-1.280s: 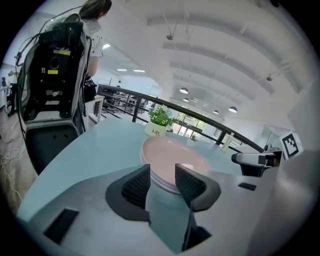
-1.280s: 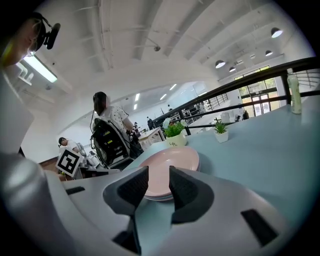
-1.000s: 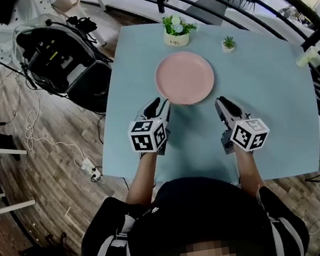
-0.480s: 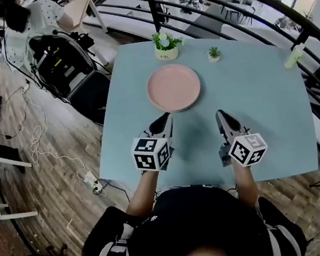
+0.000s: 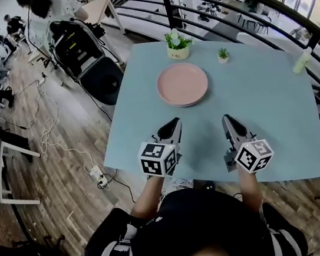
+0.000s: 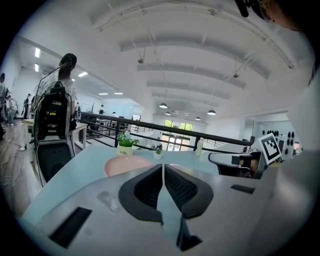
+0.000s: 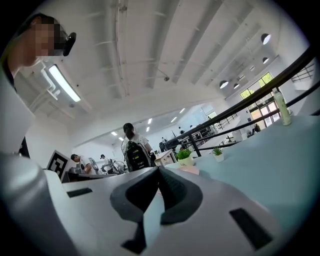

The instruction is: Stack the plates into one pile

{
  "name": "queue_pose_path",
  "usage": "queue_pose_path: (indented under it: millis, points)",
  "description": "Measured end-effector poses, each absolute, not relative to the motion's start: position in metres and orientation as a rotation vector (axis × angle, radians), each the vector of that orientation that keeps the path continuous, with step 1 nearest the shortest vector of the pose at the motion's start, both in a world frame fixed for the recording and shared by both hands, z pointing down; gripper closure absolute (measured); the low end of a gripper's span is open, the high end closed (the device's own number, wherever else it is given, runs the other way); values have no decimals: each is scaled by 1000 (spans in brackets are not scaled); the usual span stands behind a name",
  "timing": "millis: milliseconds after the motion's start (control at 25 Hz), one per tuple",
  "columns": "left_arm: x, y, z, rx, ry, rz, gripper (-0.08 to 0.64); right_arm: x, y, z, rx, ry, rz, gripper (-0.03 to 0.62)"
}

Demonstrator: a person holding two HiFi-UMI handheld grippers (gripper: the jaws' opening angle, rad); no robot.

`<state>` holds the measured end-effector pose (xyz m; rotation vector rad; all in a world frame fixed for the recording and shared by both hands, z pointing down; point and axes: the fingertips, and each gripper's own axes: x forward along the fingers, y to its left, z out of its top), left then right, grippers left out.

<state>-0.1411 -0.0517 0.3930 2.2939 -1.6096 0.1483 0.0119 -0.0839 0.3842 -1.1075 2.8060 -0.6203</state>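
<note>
A pile of pink plates (image 5: 182, 84) rests on the far-middle part of the light blue table (image 5: 262, 97); from these views I cannot tell how many plates it holds. My left gripper (image 5: 173, 122) hovers over the table's near side, short of the pile, shut with nothing between its jaws, which have just closed. My right gripper (image 5: 226, 119) hangs beside it, also shut and empty. In the left gripper view the plates (image 6: 127, 164) lie beyond the closed left gripper (image 6: 163, 172). In the right gripper view only a sliver of the plates (image 7: 190, 170) shows past the right gripper (image 7: 159, 172).
A white pot with a green plant (image 5: 177, 45) and a smaller potted plant (image 5: 223, 55) stand behind the plates. A pale bottle (image 5: 303, 61) sits at the table's right edge by the dark railing. A black backpack rig (image 5: 79, 44) stands left of the table; cables cross the wooden floor.
Both grippers have drawn back from the plates toward the person and risen. The left gripper's jaws, spread a second ago, have closed on nothing.
</note>
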Motion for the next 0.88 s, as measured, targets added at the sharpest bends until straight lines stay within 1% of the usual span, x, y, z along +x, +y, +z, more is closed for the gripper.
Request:
queue_pose_path:
  millis: [240,880]
  points:
    - [-141,-24,414,2314,-1625,151,535,10,-55,406,-1063,2810,-597,586]
    - [-117,-18,403,2361,-1580,126,535,33,-41,396,-1073,2776,-577,588]
